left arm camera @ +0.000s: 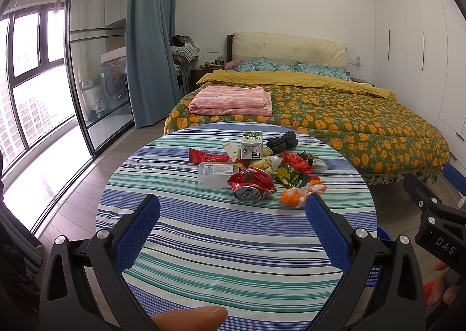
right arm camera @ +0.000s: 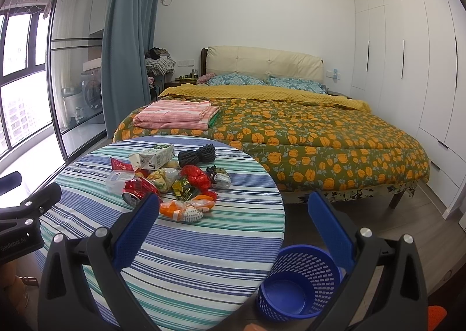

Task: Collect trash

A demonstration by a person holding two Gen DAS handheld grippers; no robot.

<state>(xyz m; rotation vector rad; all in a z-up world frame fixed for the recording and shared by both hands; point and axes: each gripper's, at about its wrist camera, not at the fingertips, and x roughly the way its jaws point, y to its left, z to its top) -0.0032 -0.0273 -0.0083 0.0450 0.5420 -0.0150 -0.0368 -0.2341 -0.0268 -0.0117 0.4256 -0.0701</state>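
Note:
A pile of trash lies on the round striped table (left arm camera: 204, 232): a crushed red can (left arm camera: 251, 185), a clear plastic box (left arm camera: 216, 175), a milk carton (left arm camera: 252, 145), a red wrapper (left arm camera: 207, 155), a green wrapper (left arm camera: 289, 177), orange packets (left arm camera: 303, 194) and a black net ball (left arm camera: 282, 141). My left gripper (left arm camera: 232, 208) is open above the near part of the table, short of the can. My right gripper (right arm camera: 234, 205) is open too, at the table's right edge, with the orange packets (right arm camera: 186, 208) just beyond its left finger. A blue mesh bin (right arm camera: 300, 281) stands on the floor below it.
A bed (right arm camera: 305, 138) with an orange-flowered quilt and folded pink sheets (right arm camera: 177, 115) stands behind the table. White wardrobes (right arm camera: 407, 68) line the right wall. A glass partition and blue curtain (left arm camera: 148, 39) are on the left. Wooden floor lies between table and bed.

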